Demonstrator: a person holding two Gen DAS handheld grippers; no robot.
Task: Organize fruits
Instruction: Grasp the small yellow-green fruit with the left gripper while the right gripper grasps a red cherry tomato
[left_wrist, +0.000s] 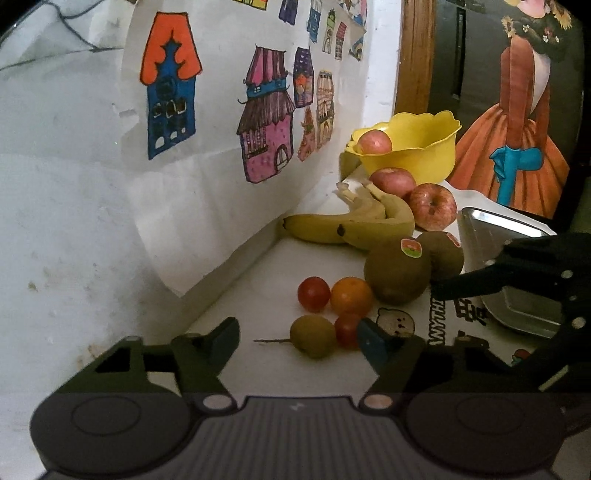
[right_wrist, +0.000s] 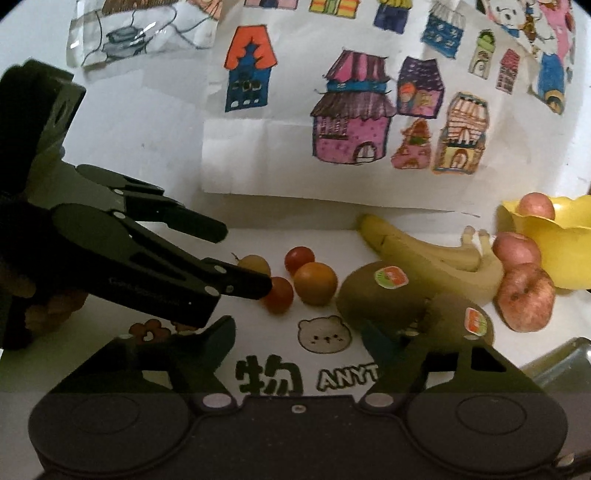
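One apple (left_wrist: 373, 143) sits in the yellow bowl (left_wrist: 413, 147) at the worktop's (left_wrist: 258, 280) back edge, while bananas (left_wrist: 351, 221), kiwis (left_wrist: 397, 275) and small fruits wait loose; both grippers' fingers gape, empty.

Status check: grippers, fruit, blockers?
Left gripper open, empty. Right gripper open, empty. Small fruits loose on table; one apple in yellow bowl. Nothing blocking.

I seem to be working in a home: hand-coloured house drawings (right_wrist: 351, 107) are taped to a scuffed white wall (left_wrist: 62, 221), a framed painting of a gowned figure (left_wrist: 517, 110) leans nearby, and fruit sits beside a yellow bowl (left_wrist: 417, 147).
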